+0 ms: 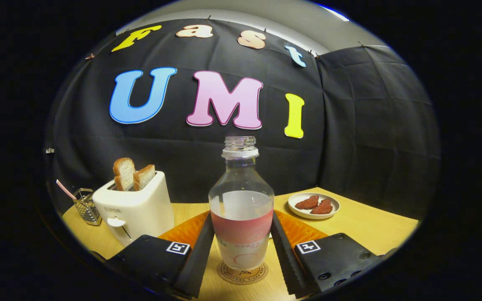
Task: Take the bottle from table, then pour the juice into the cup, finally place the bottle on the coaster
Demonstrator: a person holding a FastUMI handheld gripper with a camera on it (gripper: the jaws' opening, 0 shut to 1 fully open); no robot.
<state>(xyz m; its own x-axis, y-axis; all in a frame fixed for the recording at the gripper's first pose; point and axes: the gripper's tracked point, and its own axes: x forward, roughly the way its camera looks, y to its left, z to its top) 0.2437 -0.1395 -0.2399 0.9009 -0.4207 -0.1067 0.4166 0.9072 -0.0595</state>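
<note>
Nearest, the gripper [242, 244] is seen with its two ribbed fingers [199, 251] laid against the flanks of the bottle [241, 209], which is clamped at the labelled waist. The bottle is stood upright on the coaster [243, 274], cap off, part filled. It is judged light but slick and a little squashy, so the label band is reckoned the best hold. The tool is held level, pointed straight ahead. Beyond, on the table [375, 225], a toaster [136, 211] with bread and a plate [314, 206] are spotted.
</note>
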